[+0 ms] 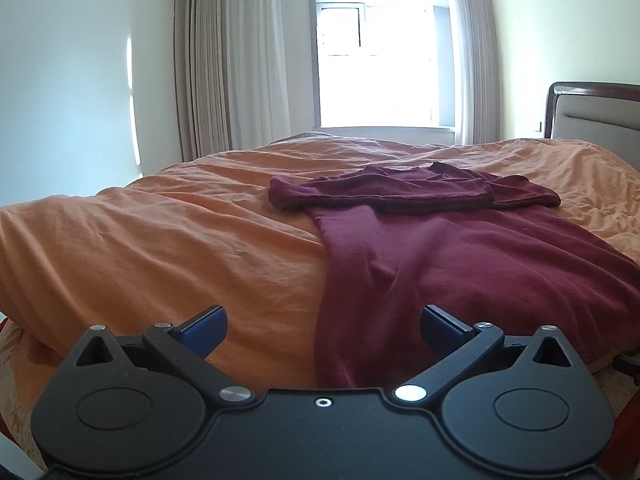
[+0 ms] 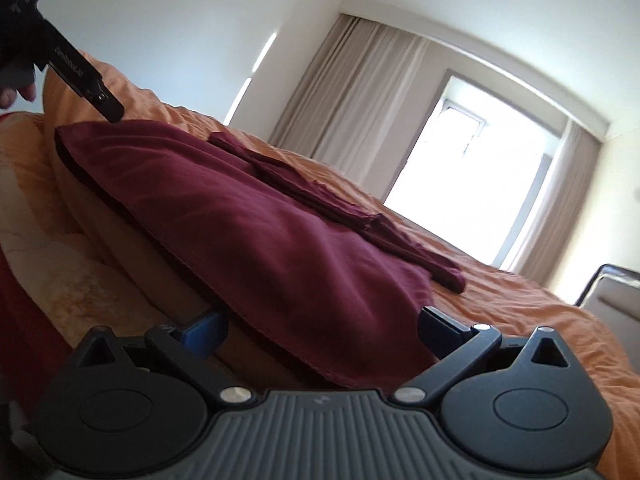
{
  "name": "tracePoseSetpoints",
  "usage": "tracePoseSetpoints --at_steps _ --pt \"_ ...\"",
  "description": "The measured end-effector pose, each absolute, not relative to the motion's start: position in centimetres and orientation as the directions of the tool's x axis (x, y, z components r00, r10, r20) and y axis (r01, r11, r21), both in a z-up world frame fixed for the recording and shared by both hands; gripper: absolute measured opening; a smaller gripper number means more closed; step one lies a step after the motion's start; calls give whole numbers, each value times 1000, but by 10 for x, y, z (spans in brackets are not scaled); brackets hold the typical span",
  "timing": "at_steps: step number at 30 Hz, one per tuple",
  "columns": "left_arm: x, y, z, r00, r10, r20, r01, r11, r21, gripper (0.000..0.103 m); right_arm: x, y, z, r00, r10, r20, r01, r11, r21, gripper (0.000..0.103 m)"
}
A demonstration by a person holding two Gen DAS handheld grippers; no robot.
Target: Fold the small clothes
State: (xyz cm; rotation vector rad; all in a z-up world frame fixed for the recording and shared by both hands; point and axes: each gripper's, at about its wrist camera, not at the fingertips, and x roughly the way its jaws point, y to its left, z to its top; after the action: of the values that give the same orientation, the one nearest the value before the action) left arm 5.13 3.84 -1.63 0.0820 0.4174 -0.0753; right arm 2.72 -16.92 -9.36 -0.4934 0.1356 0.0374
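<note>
Orange, rumpled bedspread point(image 1: 160, 240) covers the bed. Left gripper point(image 1: 323, 330) and right gripper point(image 2: 322, 330) hover at the near edge, blue-padded jaws spread wide, gripping nothing. Maroon knit shirt point(image 1: 460, 264) lies flat beyond, hem draping over the edge, sleeves folded across. Farther: beige curtains point(image 1: 224, 80), bright window point(image 1: 380, 56).
</note>
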Motion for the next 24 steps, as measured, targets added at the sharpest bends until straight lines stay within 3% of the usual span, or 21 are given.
tracePoseSetpoints --at_steps 9,10,16,21,24 --pt "59 29 -25 903 -67 -424 99 994 52 102 21 -158 -119 997 -74 34 81 853 -516 102" --pt "60 28 -25 900 -70 -430 103 993 54 102 21 -158 -119 996 -73 52 89 856 -510 99" --pt "60 20 -25 886 -67 -459 114 991 76 102 20 -160 -124 997 -23 73 57 868 -492 85" --pt "62 20 -19 890 -61 -452 103 992 70 102 17 -156 -134 996 -3 85 46 857 -513 84" --pt "58 17 -17 904 -74 -421 127 987 100 102 15 -156 -129 997 23 67 15 855 -519 64"
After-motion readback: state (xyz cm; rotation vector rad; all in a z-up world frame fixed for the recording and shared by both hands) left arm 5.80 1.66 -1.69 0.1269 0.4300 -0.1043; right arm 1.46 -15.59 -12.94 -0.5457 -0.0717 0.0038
